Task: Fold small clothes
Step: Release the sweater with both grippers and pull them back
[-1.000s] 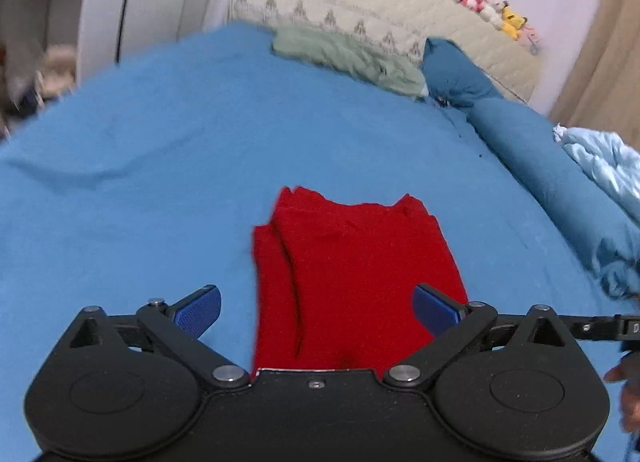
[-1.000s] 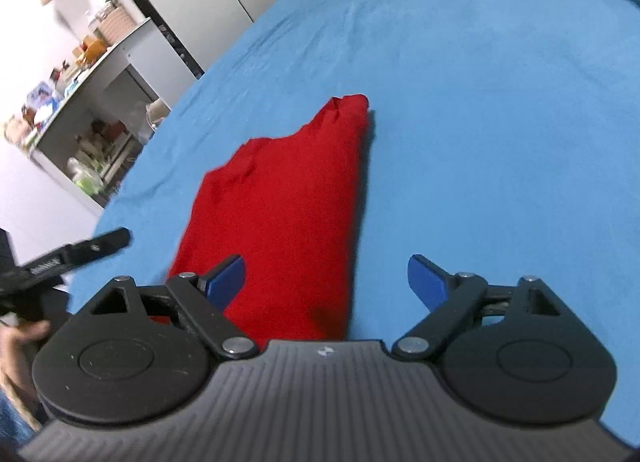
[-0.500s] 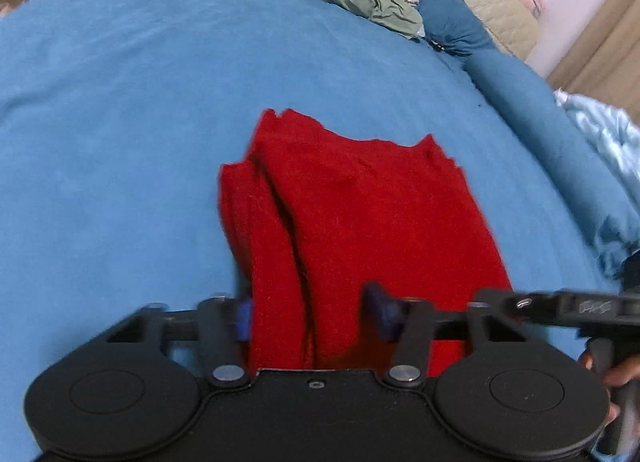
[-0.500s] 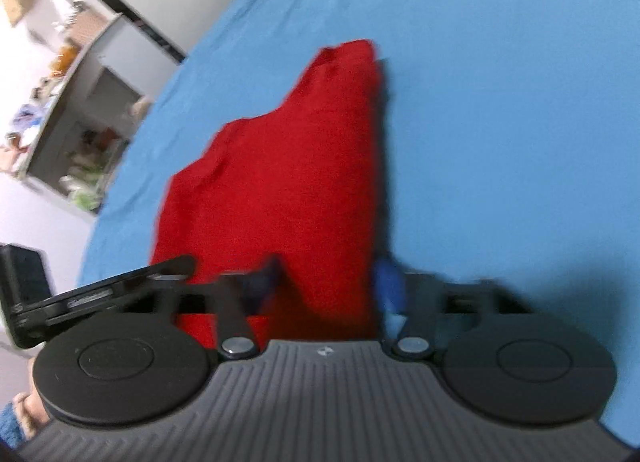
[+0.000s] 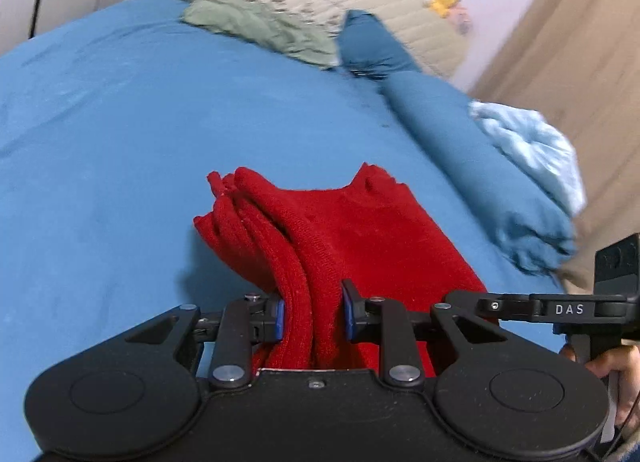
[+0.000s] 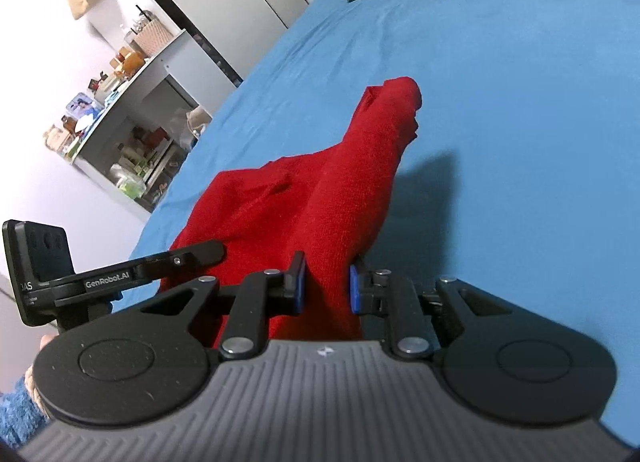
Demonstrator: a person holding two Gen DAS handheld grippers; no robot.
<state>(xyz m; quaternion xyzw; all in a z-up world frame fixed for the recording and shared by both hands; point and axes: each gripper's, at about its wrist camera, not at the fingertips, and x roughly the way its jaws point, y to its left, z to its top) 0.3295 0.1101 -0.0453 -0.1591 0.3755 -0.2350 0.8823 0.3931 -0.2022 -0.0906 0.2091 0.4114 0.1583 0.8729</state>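
Already both claws were clamped on the near edge of the red garment (image 5: 352,246), their jaws having just been closing onto it. The left claw (image 5: 313,312) pinched a thick bundle of several layers at the garment's left side; the right claw (image 6: 326,288) gripped a narrower ridge at its right side. Beyond the claws the garment stretched forward over the bed (image 5: 120,133), its near end raised off the sheet and its far end resting on it, apparently.

What could go wrong, as I judged it: the left claw's bundle was bulky, so an inner layer could slip free as the edge was carried forward, leaving the fold lopsided. If the two claws travelled unevenly, the cloth would twist. The far corners looked bunched and could drag instead of lying flat.

The garment was a fuzzy knit, soft and thick, with rounded folds, not crisp creases, and a notch along its far edge. The sheet beneath looked smooth and faintly wrinkled, giving little friction to hold the cloth in place.
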